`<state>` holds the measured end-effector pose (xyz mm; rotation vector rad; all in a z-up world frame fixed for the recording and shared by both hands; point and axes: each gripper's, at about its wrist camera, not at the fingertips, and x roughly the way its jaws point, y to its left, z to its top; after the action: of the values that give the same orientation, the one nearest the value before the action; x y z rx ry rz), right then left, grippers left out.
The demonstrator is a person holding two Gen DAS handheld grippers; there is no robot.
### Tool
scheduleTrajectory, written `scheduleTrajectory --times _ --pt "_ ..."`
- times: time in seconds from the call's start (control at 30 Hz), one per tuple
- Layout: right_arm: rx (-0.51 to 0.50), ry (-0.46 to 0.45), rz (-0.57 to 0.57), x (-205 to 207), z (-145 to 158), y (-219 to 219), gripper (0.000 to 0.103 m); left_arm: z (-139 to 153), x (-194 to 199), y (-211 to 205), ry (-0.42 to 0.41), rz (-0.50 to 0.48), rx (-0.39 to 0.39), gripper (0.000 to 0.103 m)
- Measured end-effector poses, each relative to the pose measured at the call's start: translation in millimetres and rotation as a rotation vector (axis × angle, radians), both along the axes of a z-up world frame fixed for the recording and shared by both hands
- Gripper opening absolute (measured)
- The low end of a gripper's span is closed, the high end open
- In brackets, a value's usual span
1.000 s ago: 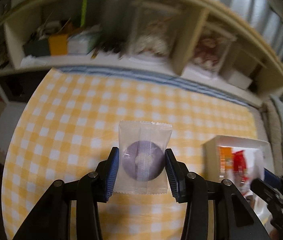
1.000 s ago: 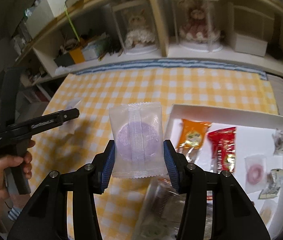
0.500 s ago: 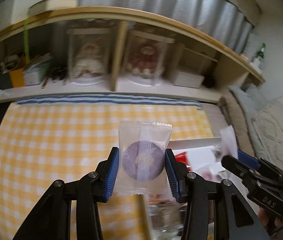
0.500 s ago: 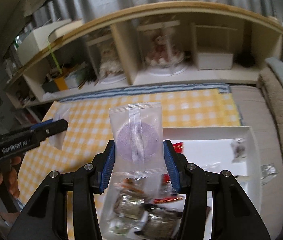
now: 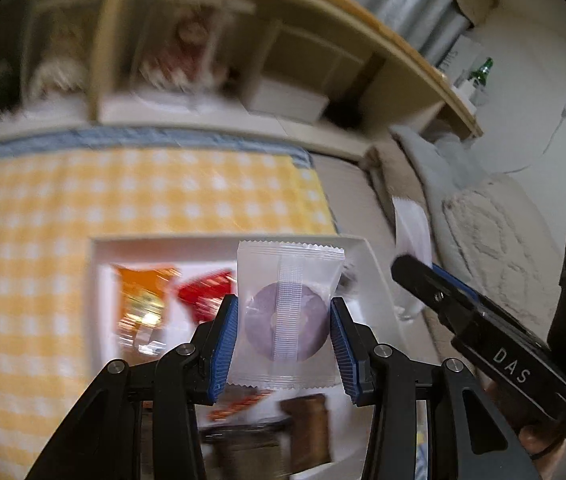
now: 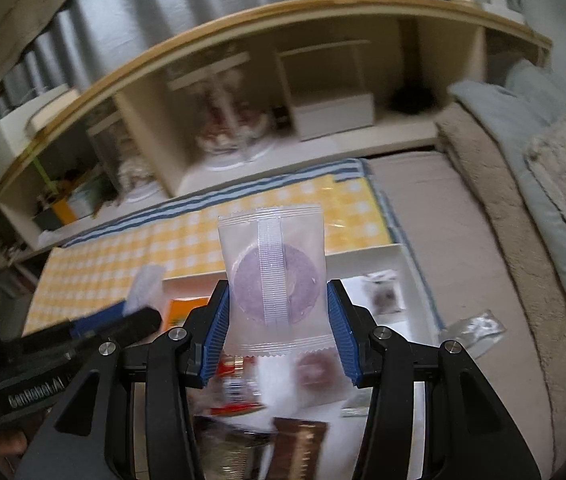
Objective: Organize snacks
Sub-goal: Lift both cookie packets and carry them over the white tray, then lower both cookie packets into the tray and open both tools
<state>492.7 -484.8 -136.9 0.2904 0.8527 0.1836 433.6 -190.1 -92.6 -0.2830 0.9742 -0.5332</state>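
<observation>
While both grippers hang over the white tray (image 5: 367, 256), each one pinches its own clear snack packet by the side edges. Nearest in the left wrist view, the left gripper (image 5: 284, 344) has its blue pads pressed against a clear packet with a purple disc (image 5: 287, 312), held upright above the tray's near right part. In the right wrist view the right gripper (image 6: 278, 332) is clamped the same way on a second clear purple-disc packet (image 6: 275, 280), upright over the tray's middle.

Below the held packets, inside the tray, lie several wrapped snacks: a brown wrapper (image 6: 299, 444) at the near edge, an orange packet (image 5: 143, 300) and a red packet (image 5: 203, 292) toward the tray's left side, and a small clear packet with a dark sweet (image 6: 383, 292) toward its far right corner. Motion blur softens most of them. Just outside the tray's right wall, a crumpled clear wrapper (image 6: 473, 332) rests on the beige surface.

Under the tray and beyond its far wall spreads a yellow checked cloth (image 5: 123, 200). Behind that cloth stands a wooden shelf unit (image 6: 323, 60), with a white box (image 6: 335, 114) in one compartment.
</observation>
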Motion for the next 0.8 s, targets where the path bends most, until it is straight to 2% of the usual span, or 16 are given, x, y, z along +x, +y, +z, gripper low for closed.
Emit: scheduleTrajectory --times 0.13,0.27,0.53,0.7,0.73,0.8 --pt "-0.008 0.020 -0.053 7 -13 -17 0.049 -34 23 -23 0.086 -0.026 -0.062 0.044" --pt "0.008 0.049 -0.069 16 -28 -27 0.049 -63 47 -40 0.135 -0.040 -0.070 0.044" --pt "0.019 0.111 -0.052 38 -59 -24 0.049 -89 98 -43 0.081 0.005 0.056 0.044" --pt "0.036 0.148 -0.032 51 -77 -17 0.049 -99 115 -32 0.069 0.018 0.073 0.045" --pt "0.042 0.154 -0.029 53 -80 -16 0.049 -100 113 -31 0.065 0.015 0.073 0.049" --pt "0.057 0.158 -0.024 55 -84 -15 0.052 -99 112 -31 0.055 0.013 0.094 0.050"
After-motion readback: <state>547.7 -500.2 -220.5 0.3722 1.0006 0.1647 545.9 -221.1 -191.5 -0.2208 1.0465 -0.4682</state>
